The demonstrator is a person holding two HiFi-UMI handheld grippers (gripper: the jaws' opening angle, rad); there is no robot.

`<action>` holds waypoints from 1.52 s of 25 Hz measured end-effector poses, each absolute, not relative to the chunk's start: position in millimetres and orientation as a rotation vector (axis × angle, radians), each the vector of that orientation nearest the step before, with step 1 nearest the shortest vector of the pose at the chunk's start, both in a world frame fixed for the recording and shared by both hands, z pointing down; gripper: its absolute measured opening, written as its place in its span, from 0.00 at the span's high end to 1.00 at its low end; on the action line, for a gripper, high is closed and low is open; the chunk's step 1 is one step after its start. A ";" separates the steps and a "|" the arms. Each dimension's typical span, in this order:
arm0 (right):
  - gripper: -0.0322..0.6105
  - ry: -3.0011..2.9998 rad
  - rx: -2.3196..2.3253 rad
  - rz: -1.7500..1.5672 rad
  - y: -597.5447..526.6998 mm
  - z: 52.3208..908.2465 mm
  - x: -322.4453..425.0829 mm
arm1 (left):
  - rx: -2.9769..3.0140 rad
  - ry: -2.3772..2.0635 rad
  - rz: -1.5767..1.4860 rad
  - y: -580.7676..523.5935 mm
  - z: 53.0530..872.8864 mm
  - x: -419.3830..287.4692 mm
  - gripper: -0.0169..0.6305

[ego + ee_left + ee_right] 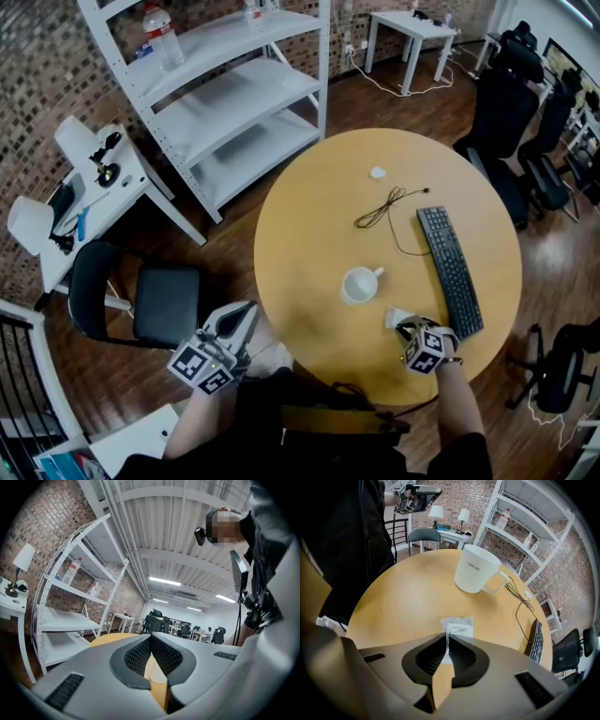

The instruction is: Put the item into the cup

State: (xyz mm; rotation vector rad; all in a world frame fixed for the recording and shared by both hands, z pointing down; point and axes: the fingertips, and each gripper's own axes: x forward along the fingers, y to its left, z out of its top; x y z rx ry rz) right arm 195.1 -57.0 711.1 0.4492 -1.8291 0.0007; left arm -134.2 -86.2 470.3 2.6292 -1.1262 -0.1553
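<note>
A white cup (pixel 360 284) with a handle stands upright on the round wooden table (pixel 309 225). A flat white packet (pixel 397 317) lies just to the cup's near right. My right gripper (pixel 406 327) is at the packet, and in the right gripper view its jaws (pixel 446 637) are shut on the near edge of the packet (pixel 458 628), with the cup (pixel 476 569) further ahead. My left gripper (pixel 247 313) is held off the table's left edge. It is shut with nothing between its fingers (pixel 151 638) and points towards the shelves.
A black keyboard (pixel 450 267) lies at the table's right side, close to my right gripper. A black cable (pixel 384 208) and a small white object (pixel 378 172) lie beyond the cup. A white shelf unit (pixel 234 103) and a black chair (pixel 141 300) stand to the left.
</note>
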 end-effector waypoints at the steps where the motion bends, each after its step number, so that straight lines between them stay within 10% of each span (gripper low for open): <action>1: 0.92 -1.842 0.467 0.007 -57.1 707.8 193.3 | 2.627 -1.119 -0.163 -87.3 470.9 -133.7 0.98; 20: 0.93 -2.483 0.985 0.417 -120.0 540.0 149.1 | 2.700 -1.022 -0.269 -113.6 456.4 -110.5 0.98; 38: 0.92 -2.537 1.022 1.061 -153.6 596.6 92.7 | 2.617 -1.194 -0.242 -104.8 462.4 -173.2 0.98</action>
